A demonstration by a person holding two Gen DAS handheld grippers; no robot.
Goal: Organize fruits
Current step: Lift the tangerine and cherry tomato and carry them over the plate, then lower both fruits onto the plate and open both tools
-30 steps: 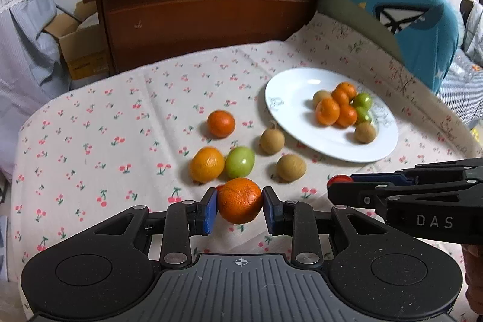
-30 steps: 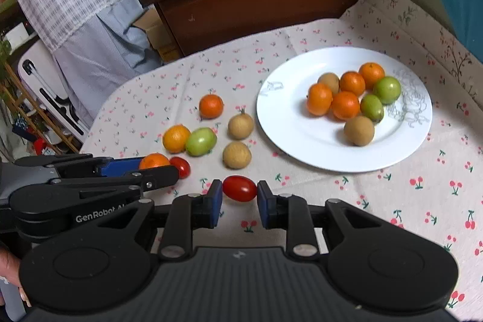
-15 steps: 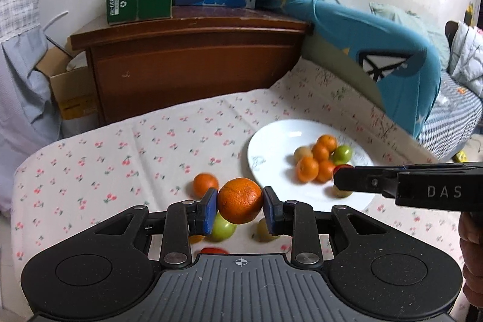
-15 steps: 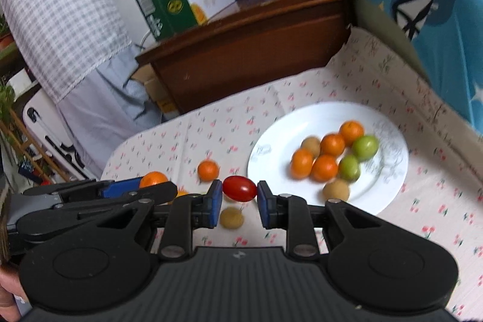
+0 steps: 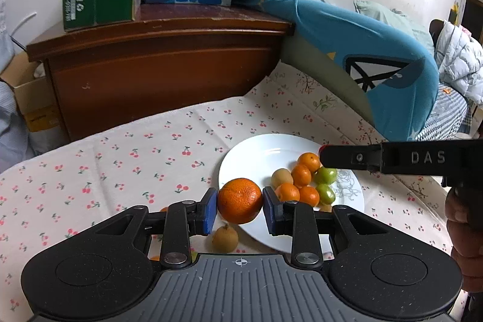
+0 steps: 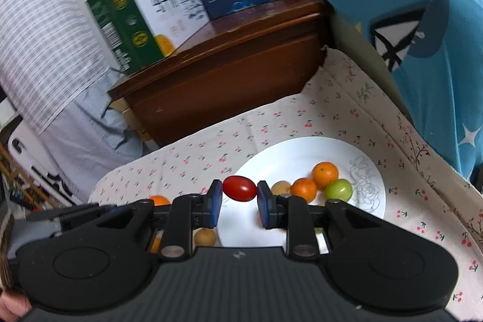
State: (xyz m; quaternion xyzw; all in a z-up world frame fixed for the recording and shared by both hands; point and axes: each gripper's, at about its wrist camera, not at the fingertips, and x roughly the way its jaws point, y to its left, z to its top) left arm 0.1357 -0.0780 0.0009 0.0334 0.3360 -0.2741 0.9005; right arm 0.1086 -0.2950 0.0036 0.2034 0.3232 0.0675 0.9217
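Your left gripper (image 5: 240,208) is clamped on an orange (image 5: 240,200), the blue pads pressed against both of its sides, and the fruit is held up off the cloth over the near rim of the white plate (image 5: 241,159). Your right gripper (image 6: 239,201) pinches a red tomato (image 6: 239,188) end to end (its jaws nearly closed), above the plate's left part. Just below the orange a brown fruit (image 5: 225,237) lies on the cherry-print cloth (image 5: 135,153). Farther out, the plate carries small oranges (image 5: 302,175) and green fruits (image 5: 326,175) bunched together. Beyond the cloth stands a dark wooden cabinet (image 5: 163,71) with cartons on top.
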